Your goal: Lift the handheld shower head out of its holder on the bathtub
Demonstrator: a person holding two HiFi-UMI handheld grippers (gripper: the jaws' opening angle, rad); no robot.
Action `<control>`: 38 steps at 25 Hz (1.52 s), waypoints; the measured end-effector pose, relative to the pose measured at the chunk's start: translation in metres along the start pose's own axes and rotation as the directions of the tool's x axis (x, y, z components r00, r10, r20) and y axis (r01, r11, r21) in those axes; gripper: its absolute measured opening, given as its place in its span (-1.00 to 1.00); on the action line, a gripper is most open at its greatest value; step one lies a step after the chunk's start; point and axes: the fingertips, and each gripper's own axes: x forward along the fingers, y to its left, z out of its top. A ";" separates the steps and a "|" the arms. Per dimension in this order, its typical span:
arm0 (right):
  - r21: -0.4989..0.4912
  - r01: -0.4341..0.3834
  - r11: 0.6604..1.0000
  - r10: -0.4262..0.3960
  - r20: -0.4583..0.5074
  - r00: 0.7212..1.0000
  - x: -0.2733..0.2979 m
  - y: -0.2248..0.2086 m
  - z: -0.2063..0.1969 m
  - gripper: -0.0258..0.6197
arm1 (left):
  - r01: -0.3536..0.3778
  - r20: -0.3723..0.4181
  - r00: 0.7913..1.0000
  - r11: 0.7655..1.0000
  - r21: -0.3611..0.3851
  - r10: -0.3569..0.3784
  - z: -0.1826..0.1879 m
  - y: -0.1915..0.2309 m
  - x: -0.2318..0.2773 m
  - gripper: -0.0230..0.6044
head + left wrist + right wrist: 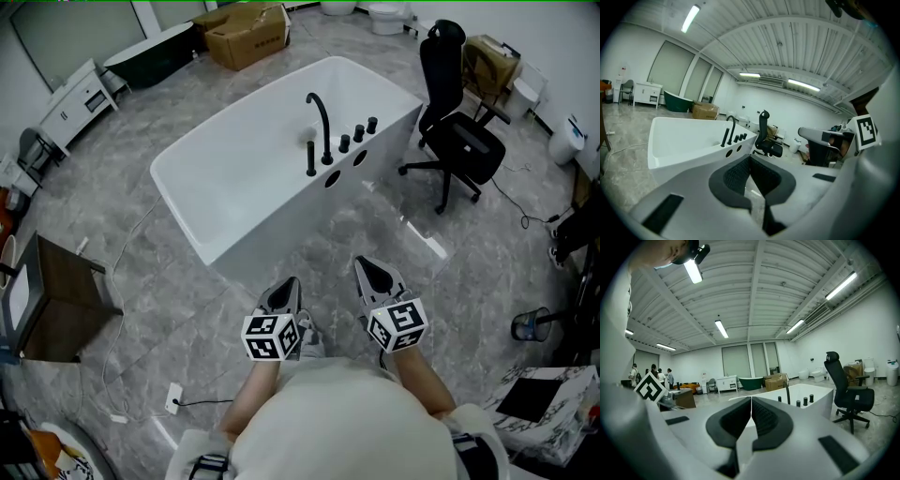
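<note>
A white freestanding bathtub (225,187) stands on the grey floor ahead of me. On its right rim a black arched faucet (322,127) rises, with the slim black handheld shower head (311,157) upright in its holder beside it and three black knobs (359,134) further along. My left gripper (286,286) and right gripper (370,267) hover side by side short of the tub, both shut and empty. The left gripper view shows the shower head (724,137) beyond shut jaws. In the right gripper view the faucet (787,392) stands past shut jaws.
A black office chair (459,131) stands right of the tub. A cardboard box (246,36) and a dark tub (155,56) lie behind it, a white cabinet (80,98) at far left. A brown wooden piece (56,300) and floor cables (141,375) are at my left.
</note>
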 end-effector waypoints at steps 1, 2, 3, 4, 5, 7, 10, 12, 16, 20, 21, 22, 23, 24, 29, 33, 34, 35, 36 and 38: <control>-0.001 -0.006 1.000 0.006 -0.003 1.000 0.009 -0.002 0.002 -0.86 | 0.000 0.001 1.000 1.000 -0.001 0.000 0.004 0.004 0.006 -0.86; -0.001 -0.013 1.000 0.013 -0.005 1.000 0.018 -0.004 0.004 -0.86 | 0.002 0.002 1.000 1.000 -0.001 -0.002 0.009 0.008 0.012 -0.86; -0.002 -0.018 1.000 0.018 -0.005 1.000 0.027 -0.005 0.006 -0.86 | 0.004 0.002 1.000 1.000 0.001 -0.004 0.014 0.011 0.018 -0.86; -0.005 -0.021 1.000 0.021 -0.004 1.000 0.035 -0.007 0.009 -0.86 | 0.007 0.002 1.000 1.000 0.005 -0.007 0.019 0.015 0.024 -0.86; -0.006 -0.024 1.000 0.024 -0.002 1.000 0.043 -0.008 0.012 -0.86 | 0.010 0.002 1.000 1.000 0.008 -0.010 0.025 0.018 0.030 -0.86; -0.005 -0.027 1.000 0.027 0.002 1.000 0.059 -0.011 0.019 -0.86 | 0.014 0.001 1.000 1.000 0.012 -0.014 0.036 0.026 0.040 -0.86; 0.002 -0.023 1.000 0.023 -0.002 1.000 0.082 -0.015 0.023 -0.86 | 0.026 -0.004 1.000 1.000 0.018 -0.026 0.049 0.037 0.055 -0.86; 0.003 -0.019 1.000 0.019 -0.005 1.000 0.098 -0.017 0.026 -0.86 | 0.030 -0.006 1.000 0.999 0.020 -0.030 0.057 0.047 0.064 -0.86; -0.002 -0.009 1.000 0.009 -0.008 1.000 0.128 -0.022 0.032 -0.86 | 0.037 -0.004 0.999 0.999 0.017 -0.037 0.073 0.066 0.081 -0.86; -0.009 -0.004 1.000 0.004 -0.009 1.000 0.160 -0.026 0.038 -0.86 | 0.035 -0.001 0.999 0.999 0.009 -0.035 0.087 0.091 0.098 -0.86; -0.011 -0.005 1.000 0.005 -0.009 1.000 0.167 -0.027 0.040 -0.86 | 0.033 -0.001 0.999 0.999 0.005 -0.033 0.089 0.097 0.102 -0.86; -0.014 -0.007 1.000 0.007 -0.010 1.000 0.175 -0.027 0.041 -0.86 | 0.030 -0.001 1.000 1.000 0.002 -0.030 0.092 0.103 0.105 -0.86; -0.016 -0.009 1.000 0.009 -0.011 1.000 0.182 -0.027 0.042 -0.86 | 0.028 -0.001 1.000 1.000 -0.001 -0.028 0.095 0.109 0.109 -0.86; -0.017 -0.011 1.000 0.011 -0.012 1.000 0.190 -0.026 0.043 -0.86 | 0.026 -0.002 1.000 1.000 -0.003 -0.026 0.097 0.114 0.113 -0.86; -0.008 -0.022 1.000 0.022 -0.021 1.000 0.223 -0.026 0.043 -0.86 | 0.021 -0.010 1.000 1.000 -0.011 -0.021 0.108 0.139 0.129 -0.86; 0.002 -0.017 1.000 0.017 -0.029 0.999 0.243 -0.027 0.042 -0.86 | 0.020 -0.028 0.999 1.000 -0.011 -0.021 0.113 0.155 0.138 -0.86; 0.005 -0.014 1.000 0.015 -0.031 0.999 0.246 -0.028 0.042 -0.86 | 0.021 -0.035 0.999 1.000 -0.009 -0.021 0.114 0.158 0.140 -0.86; 0.008 -0.012 1.000 0.012 -0.033 0.999 0.249 -0.029 0.041 -0.86 | 0.021 -0.041 0.999 1.000 -0.009 -0.021 0.114 0.160 0.143 -0.86; 0.012 -0.010 1.000 0.010 -0.036 0.999 0.251 -0.031 0.041 -0.86 | 0.021 -0.046 0.999 1.000 -0.010 -0.022 0.114 0.162 0.145 -0.86; 0.023 -0.005 1.000 0.006 -0.043 0.999 0.254 -0.035 0.037 -0.86 | 0.022 -0.056 0.998 1.000 -0.013 -0.022 0.113 0.163 0.150 -0.86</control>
